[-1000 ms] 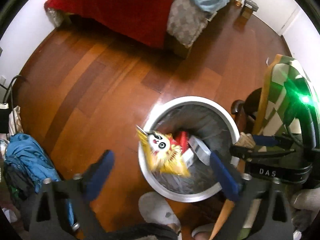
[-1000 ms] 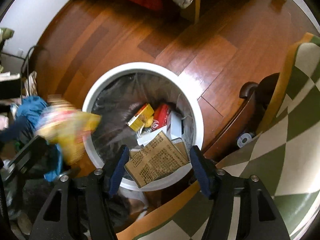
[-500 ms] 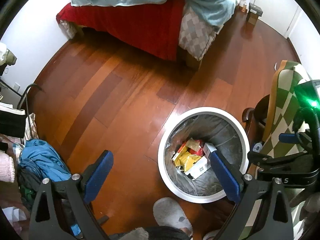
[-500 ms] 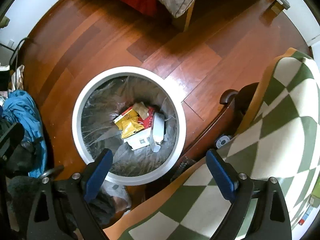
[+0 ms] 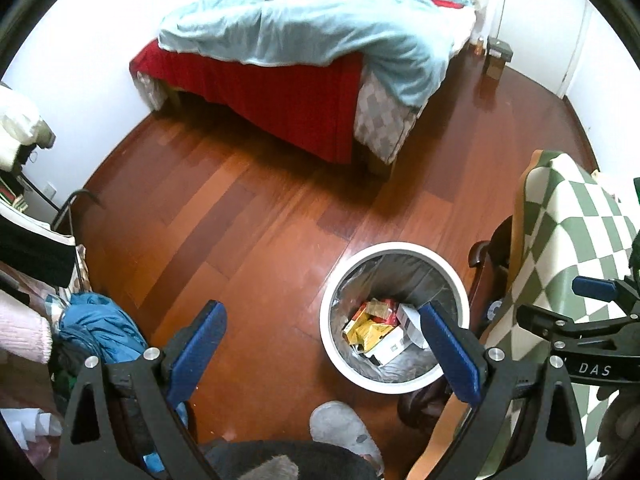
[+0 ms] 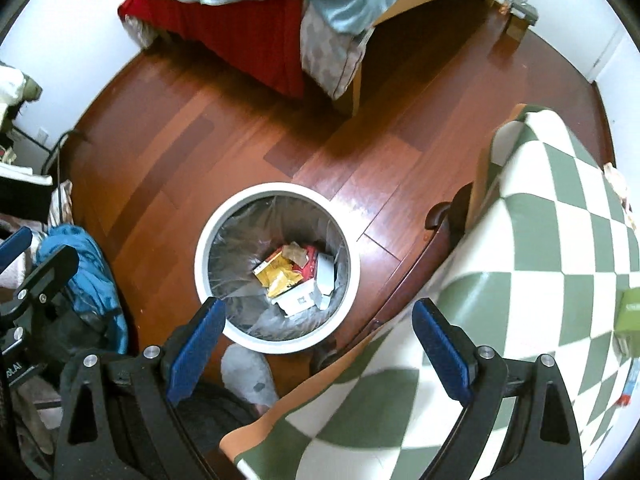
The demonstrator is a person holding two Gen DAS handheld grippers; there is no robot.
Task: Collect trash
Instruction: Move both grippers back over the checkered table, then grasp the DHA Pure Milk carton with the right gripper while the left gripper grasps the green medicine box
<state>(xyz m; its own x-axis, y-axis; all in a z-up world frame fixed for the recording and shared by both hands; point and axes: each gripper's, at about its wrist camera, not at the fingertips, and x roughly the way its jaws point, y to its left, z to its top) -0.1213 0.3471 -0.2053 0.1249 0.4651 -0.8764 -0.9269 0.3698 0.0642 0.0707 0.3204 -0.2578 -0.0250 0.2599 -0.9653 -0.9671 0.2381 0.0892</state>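
A round white trash bin (image 5: 448, 276) (image 6: 276, 190) with a clear liner stands on the wooden floor. Inside lies trash: a yellow wrapper (image 5: 368, 332) (image 6: 280, 276), a red pack and white boxes (image 6: 304, 300). My left gripper (image 5: 324, 344) is open and empty, high above the floor just left of the bin. My right gripper (image 6: 316, 340) is open and empty, above the bin's near rim and the table edge. The right gripper also shows in the left wrist view (image 5: 576, 316).
A table with a green and white checked cloth (image 6: 520, 240) stands right of the bin. A bed (image 5: 304, 40) with a blue blanket and red sheet is at the back. Blue clothing (image 5: 100, 328) is piled at the left. A grey slipper (image 5: 344, 428) is below.
The yellow wrapper and the paper piece dropped into the bin. Both grippers opened wide and rose, so the bin looks smaller and more of the room shows.
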